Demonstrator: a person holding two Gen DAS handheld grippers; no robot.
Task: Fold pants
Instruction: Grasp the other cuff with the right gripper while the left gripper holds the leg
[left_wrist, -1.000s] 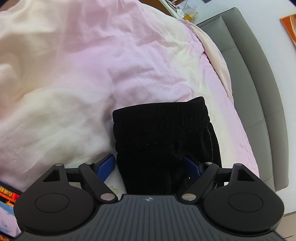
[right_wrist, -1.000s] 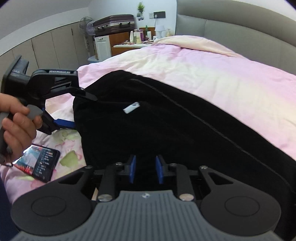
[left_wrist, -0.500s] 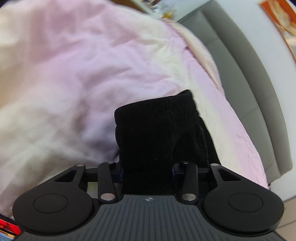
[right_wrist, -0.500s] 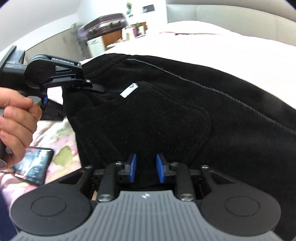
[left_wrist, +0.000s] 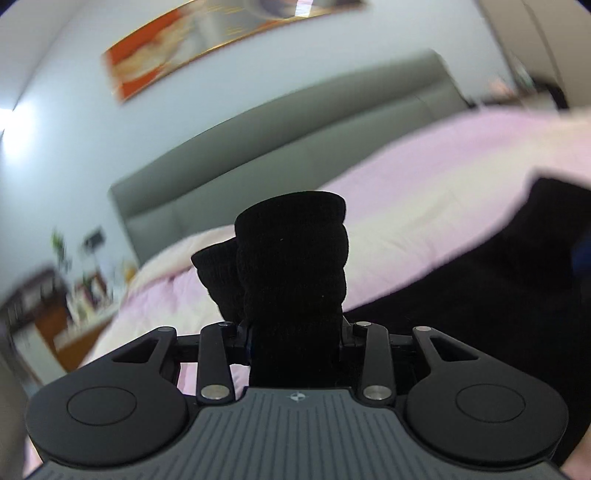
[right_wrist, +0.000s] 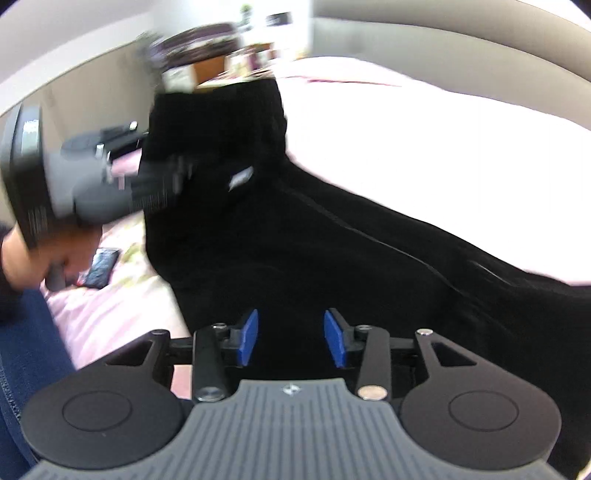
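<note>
Black pants (right_wrist: 332, 258) lie across the pink bedcover (right_wrist: 424, 140). My left gripper (left_wrist: 295, 332) is shut on the ribbed waistband (left_wrist: 291, 254) and holds it lifted, standing upright between the fingers. It also shows in the right wrist view (right_wrist: 110, 177), blurred, at the raised waist end. My right gripper (right_wrist: 290, 338) sits low over the pants' near part with its blue pads (right_wrist: 248, 338) apart; black fabric lies between and under them. More of the pants (left_wrist: 498, 280) trails to the right in the left wrist view.
A grey padded headboard (left_wrist: 295, 140) runs behind the bed, with a framed picture (left_wrist: 221, 40) above it. A phone (right_wrist: 99, 267) lies on the bedcover at the left. A bedside table with small items (left_wrist: 74, 295) stands at the far left.
The left gripper closed on the waistband, then lifted and swung it up, so its view now faces the headboard. The right gripper's pads have opened wider over the pants.
</note>
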